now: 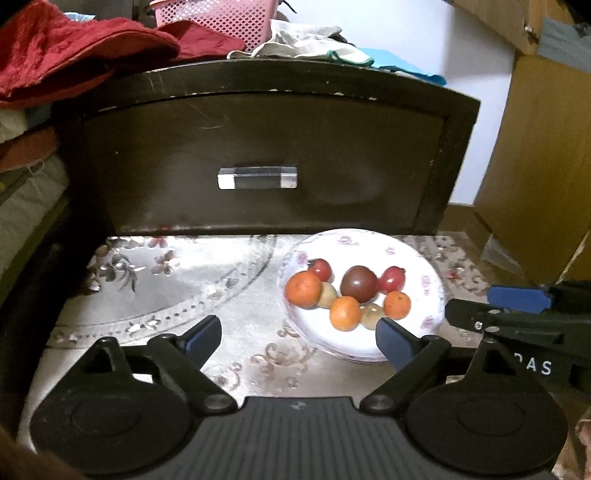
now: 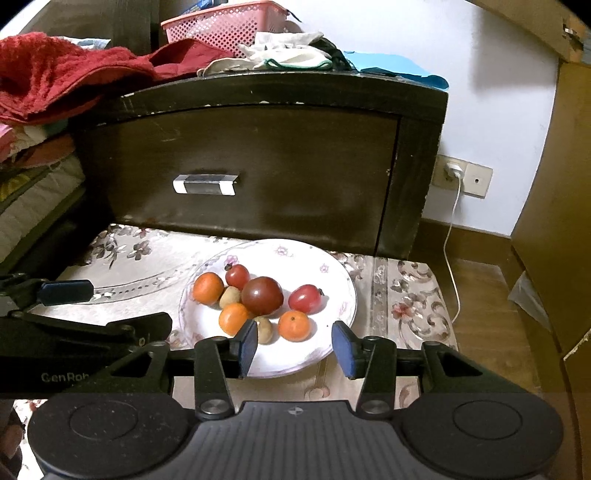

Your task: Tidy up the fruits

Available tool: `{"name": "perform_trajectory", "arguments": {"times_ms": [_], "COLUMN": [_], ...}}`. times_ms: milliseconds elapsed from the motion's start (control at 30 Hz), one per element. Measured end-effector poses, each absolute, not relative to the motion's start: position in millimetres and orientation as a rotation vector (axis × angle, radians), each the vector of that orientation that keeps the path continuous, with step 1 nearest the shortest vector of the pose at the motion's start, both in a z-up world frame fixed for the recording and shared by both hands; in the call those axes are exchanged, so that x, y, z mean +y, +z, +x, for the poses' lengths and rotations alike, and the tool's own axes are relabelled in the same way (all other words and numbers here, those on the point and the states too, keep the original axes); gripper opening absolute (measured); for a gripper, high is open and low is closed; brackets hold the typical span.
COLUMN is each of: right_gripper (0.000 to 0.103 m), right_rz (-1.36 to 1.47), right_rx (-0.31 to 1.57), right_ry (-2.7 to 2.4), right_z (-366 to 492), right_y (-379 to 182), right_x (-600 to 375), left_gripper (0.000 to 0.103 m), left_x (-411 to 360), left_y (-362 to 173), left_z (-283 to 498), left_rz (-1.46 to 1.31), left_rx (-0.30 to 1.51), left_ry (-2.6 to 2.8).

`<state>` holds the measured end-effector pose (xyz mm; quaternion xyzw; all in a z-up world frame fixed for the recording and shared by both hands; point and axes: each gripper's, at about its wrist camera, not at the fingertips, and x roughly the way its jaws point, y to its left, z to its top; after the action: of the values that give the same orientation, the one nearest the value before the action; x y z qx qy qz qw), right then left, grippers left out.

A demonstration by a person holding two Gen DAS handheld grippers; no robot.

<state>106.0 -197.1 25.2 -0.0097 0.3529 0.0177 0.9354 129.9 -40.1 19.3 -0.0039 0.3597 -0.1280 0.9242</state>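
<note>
A white flowered plate (image 1: 417, 266) (image 2: 325, 266) sits on a low table with a floral cloth. It holds three orange fruits (image 1: 303, 289) (image 2: 294, 325), a big dark red one (image 1: 359, 283) (image 2: 262, 295), two small red ones (image 1: 392, 278) (image 2: 304, 298) and two small brownish ones (image 2: 264, 329). My left gripper (image 1: 299, 339) is open and empty, just left of and before the plate. My right gripper (image 2: 294, 345) is open and empty at the plate's near rim, just short of the nearest orange fruit. It also shows from the side in the left wrist view (image 1: 491, 301).
A dark wooden nightstand with a drawer handle (image 1: 257, 177) (image 2: 205, 184) stands right behind the table, piled with red cloth (image 1: 74, 55) and a pink basket (image 2: 225, 26). A white cable (image 2: 452, 236) hangs from a wall socket on the right, beside a wooden cabinet (image 2: 554, 221).
</note>
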Motion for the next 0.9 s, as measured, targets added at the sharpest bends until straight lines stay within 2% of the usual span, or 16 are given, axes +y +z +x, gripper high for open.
{"name": "perform_trajectory", "arguments": {"times_ms": [300,400,900], "right_gripper": [0.04,0.041,0.041], "right_rz": [0.01,0.018,0.037], "right_rx": [0.707,0.701,0.706], "right_ry": [0.032,0.034,0.022], "right_z": [82,75,45], "right_y": [31,33,34], "right_x": [-199,-199,-199], "left_gripper": [0.098,0.103,0.103], "left_x": [-39,-38,-38], "left_y": [21,25,26], "left_z": [111,103,77], "left_rz": [-0.027,-0.018,-0.041], "left_rx": [0.756,0.729,0.744], "left_ry": [-0.275,-0.255,-0.254]}}
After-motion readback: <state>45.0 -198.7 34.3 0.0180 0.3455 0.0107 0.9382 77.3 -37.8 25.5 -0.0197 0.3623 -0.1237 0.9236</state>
